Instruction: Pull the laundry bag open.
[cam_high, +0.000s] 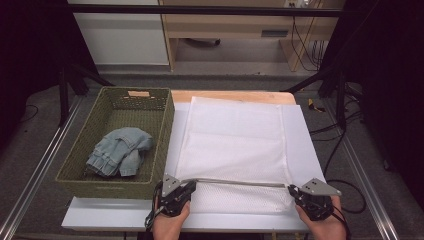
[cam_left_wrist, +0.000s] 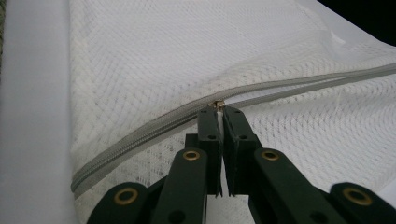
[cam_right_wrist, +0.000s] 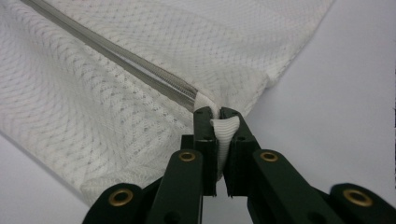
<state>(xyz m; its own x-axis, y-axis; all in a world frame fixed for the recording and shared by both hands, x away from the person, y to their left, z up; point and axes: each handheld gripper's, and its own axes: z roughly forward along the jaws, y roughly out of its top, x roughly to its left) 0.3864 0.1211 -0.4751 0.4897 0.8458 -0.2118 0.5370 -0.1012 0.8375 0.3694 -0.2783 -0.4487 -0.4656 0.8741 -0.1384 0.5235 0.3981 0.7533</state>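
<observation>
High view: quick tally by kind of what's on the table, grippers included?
Mesh laundry bag: 1
Wicker basket: 1
Denim garment, lying in the basket: 1
Grippers: 2, left gripper shut on the bag's zipper pull, right gripper shut on the bag's end tab
Total: 5

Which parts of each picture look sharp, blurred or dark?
High view: soft overall, corners black, mesh bag brightly lit. Left gripper view: zipper sharp mid-frame, nearest black tongs blurred. Right gripper view: mesh weave crisp, table evenly lit, without glare.
</observation>
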